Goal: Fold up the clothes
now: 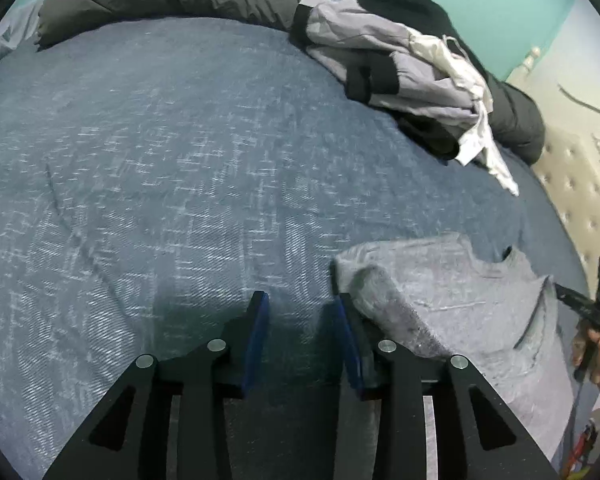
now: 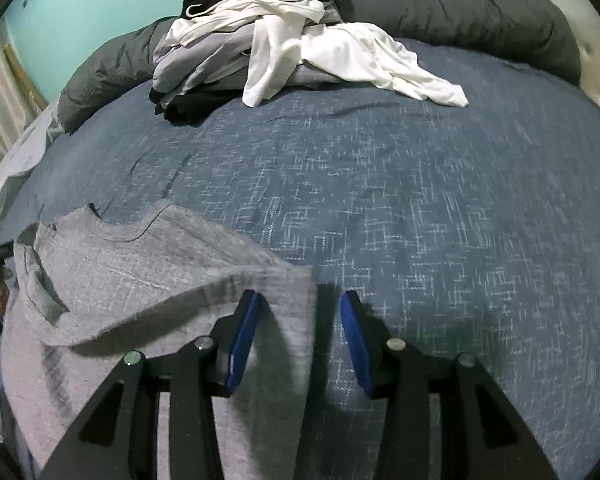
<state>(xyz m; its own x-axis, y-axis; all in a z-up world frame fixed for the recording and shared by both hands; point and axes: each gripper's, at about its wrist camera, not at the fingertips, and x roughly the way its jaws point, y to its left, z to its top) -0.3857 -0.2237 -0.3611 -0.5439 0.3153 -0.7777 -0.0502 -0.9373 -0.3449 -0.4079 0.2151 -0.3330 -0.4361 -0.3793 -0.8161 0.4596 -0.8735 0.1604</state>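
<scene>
Both grippers hover with jaws parted and gripping nothing, left gripper [image 1: 300,312] just off one edge of the grey T-shirt [image 1: 460,300] spread on the blue bedspread [image 1: 180,160], right gripper [image 2: 300,312] over its opposite folded edge, laundry pile [image 2: 268,48] well beyond.

Cut off, covered or blurred on the bed

The grey shirt [image 1: 460,304] runs out of the lower right edge in the left wrist view, and its lower part is covered by the gripper frame in the right wrist view. The clothes pile [image 2: 260,48] hides part of the dark duvet [image 2: 460,12] behind it. The blue bedspread [image 2: 440,200] looks smeared. A hand [image 1: 596,356] at the right edge is cut off.
</scene>
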